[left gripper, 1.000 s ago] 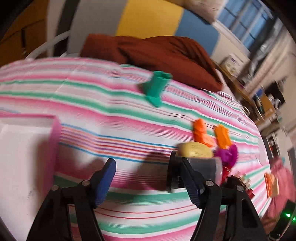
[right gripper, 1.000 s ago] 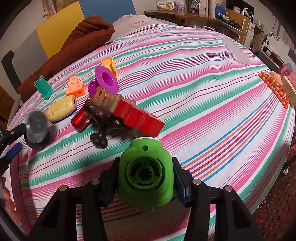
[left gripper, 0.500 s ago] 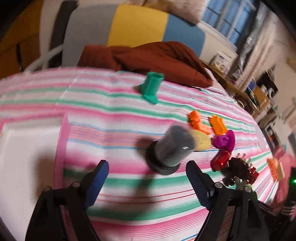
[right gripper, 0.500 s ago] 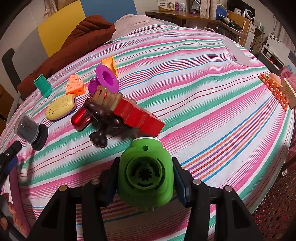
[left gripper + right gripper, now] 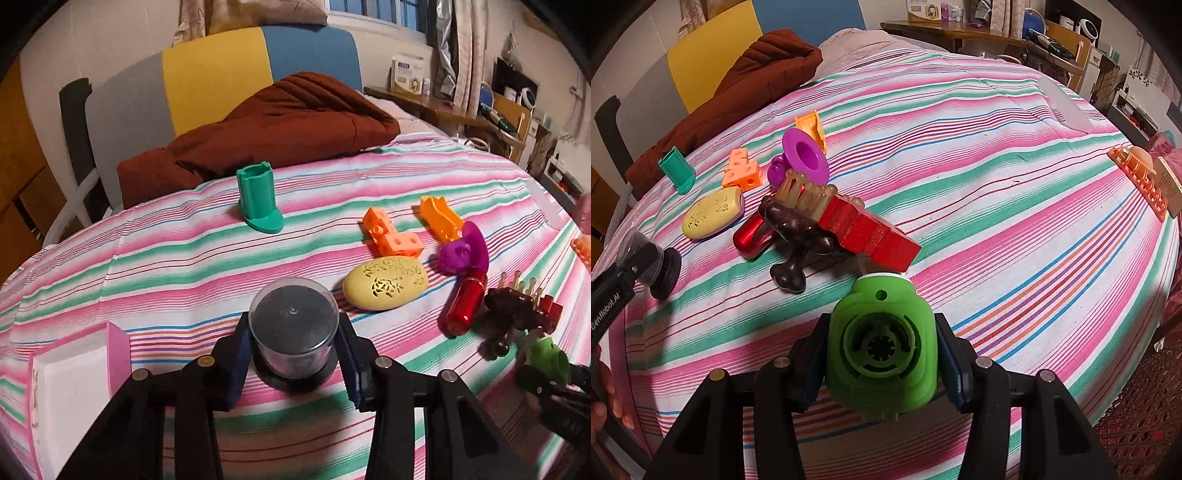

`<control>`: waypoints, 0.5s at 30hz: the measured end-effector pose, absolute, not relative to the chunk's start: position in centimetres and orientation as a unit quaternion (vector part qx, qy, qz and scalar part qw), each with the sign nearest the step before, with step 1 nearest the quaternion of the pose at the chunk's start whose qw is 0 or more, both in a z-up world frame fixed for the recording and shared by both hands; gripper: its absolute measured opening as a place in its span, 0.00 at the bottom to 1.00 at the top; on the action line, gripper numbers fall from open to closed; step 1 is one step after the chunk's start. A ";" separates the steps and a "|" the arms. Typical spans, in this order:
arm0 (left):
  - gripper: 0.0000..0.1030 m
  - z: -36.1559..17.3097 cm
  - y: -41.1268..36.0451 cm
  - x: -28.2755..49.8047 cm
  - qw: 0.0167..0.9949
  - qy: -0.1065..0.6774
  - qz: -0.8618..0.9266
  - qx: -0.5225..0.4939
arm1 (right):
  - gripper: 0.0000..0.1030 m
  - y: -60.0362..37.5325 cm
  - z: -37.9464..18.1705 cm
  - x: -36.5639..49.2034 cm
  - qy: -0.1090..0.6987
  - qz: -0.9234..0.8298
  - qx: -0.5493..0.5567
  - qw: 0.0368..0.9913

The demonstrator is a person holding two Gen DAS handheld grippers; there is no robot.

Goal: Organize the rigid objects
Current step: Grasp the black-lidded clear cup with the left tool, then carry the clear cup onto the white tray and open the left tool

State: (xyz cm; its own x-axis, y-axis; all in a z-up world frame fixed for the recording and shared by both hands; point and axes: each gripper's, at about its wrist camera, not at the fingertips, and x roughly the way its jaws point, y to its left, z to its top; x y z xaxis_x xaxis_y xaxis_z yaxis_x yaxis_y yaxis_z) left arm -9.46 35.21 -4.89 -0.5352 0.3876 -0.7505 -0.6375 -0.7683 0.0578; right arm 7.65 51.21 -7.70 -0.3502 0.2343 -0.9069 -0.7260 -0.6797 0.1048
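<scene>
Your left gripper [image 5: 293,354] has just been closing, and its two blue pads now sit against either side of the clear plastic jar [image 5: 293,328] with the black base, which stands upright on the striped bedspread [image 5: 184,266]; the pads press its wall, so you have hold of it. Just to the left of that gripper lies the pink box [image 5: 74,373] with its white inside showing. Your right gripper [image 5: 881,354] stands about half open, clamped on the green plastic toy [image 5: 881,347], its pads tight on both flanks and the round ribbed face turned toward the camera. Beyond the jar, on the bedspread, you can see the yellow soap-shaped piece [image 5: 386,282] lying flat, with the orange blocks [image 5: 391,236] just behind it and a second orange piece [image 5: 439,218] to their right. The purple funnel [image 5: 461,251] lies on its side touching that second orange piece, and the red capsule [image 5: 465,299] lies just in front of the funnel. The dark brown figure [image 5: 792,236] leans against the red brush [image 5: 864,229], whose pale bristles point up and away from you. The teal holder [image 5: 258,195] stands upright by itself, well apart from the cluster, near the brown blanket [image 5: 266,125] at the head of the bed. Far to the right, near the edge of the bed, an orange rack [image 5: 1137,177] lies alone.
</scene>
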 end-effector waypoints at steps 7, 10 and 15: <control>0.42 -5.1 33.1 -7.4 0.303 0.163 0.868 -0.358 | 0.52 50.6 -7.6 7.1 0.257 0.792 -0.478 0.280; 0.42 -5.0 31.8 -6.5 0.299 0.157 0.870 -0.358 | 0.52 50.0 -7.5 6.7 0.266 0.802 -0.473 0.249; 0.42 -4.5 29.4 -5.4 0.306 0.117 0.870 -0.367 | 0.52 47.4 -7.5 5.6 0.248 0.825 -0.476 0.177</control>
State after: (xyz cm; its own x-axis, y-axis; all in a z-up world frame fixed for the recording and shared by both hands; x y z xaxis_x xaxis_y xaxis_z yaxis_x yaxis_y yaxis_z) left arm -5.42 29.45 -4.55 -0.5427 0.4469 -0.7112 -0.6186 -0.7854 -0.0215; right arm 5.57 47.35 -7.52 -0.4840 0.0547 -0.8734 -0.5277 -0.8145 0.2413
